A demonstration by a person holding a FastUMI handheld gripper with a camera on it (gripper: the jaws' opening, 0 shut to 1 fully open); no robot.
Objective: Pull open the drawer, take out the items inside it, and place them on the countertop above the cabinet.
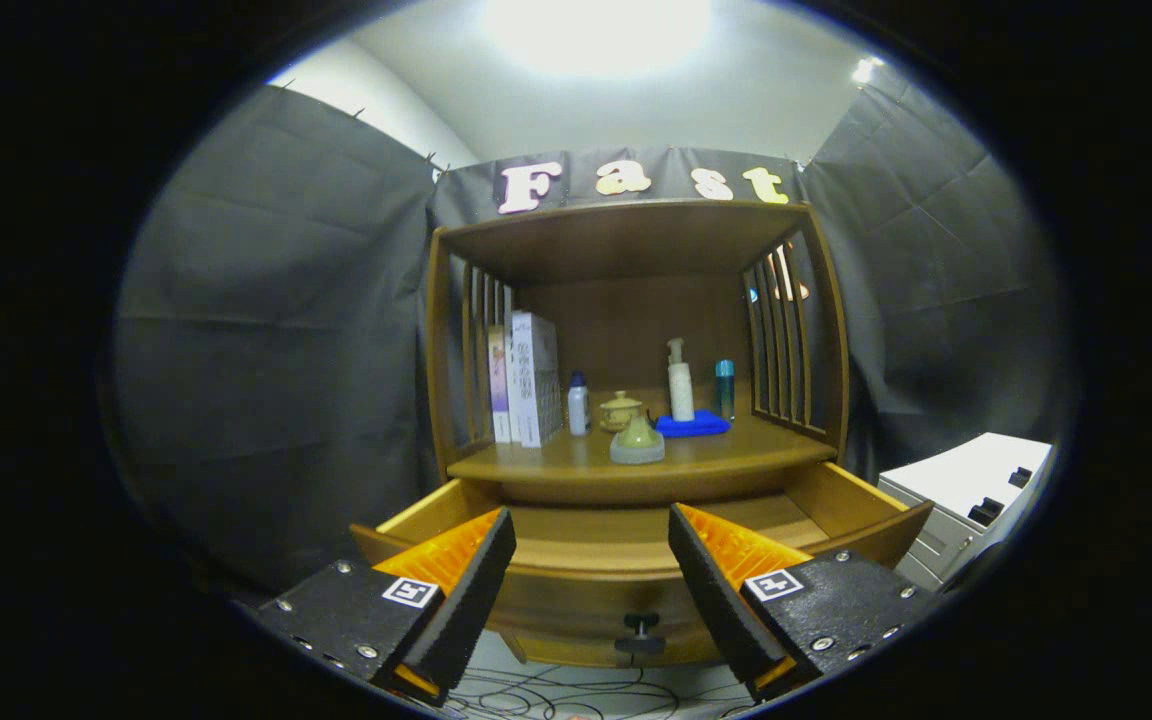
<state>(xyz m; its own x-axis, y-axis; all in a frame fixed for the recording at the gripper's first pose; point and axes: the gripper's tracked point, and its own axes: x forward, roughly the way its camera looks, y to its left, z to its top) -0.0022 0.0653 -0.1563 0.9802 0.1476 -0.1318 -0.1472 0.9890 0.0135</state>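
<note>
1. Gripper view. Gripper [591, 545] has its jaws spread wide with nothing between them; the fingers touch no object and sit in front of the cabinet [636, 330].
2. Drawer [636, 545] is pulled out, straight ahead of the jaws. Its front panel spans the gap between the two fingers, and its dark knob [641, 632] sits low, between the fingertips and below them.
3. Drawer interior: the visible part of the floor is bare wood. The near portion is hidden behind the front panel and the fingers, so I cannot tell whether anything lies there.
4. Countertop [706, 458] lies just beyond the drawer, above and past the jaws. Objects standing on it, left to right:
   - books [526, 380], upright against the left slatted side;
   - small white bottle [578, 405] with a dark cap, just beside the books;
   - lidded ceramic cup [621, 410], behind a pale green flask-shaped piece [637, 440] that stands nearest the counter's front edge;
   - white pump bottle [680, 385] standing on a blue cloth [693, 425];
   - teal bottle [725, 388], just right of the pump bottle.
5. Right of the right finger and farther off: a white unit [966, 490] with dark handles.
6. Below the jaws: cables [556, 692] on a pale floor.
</note>
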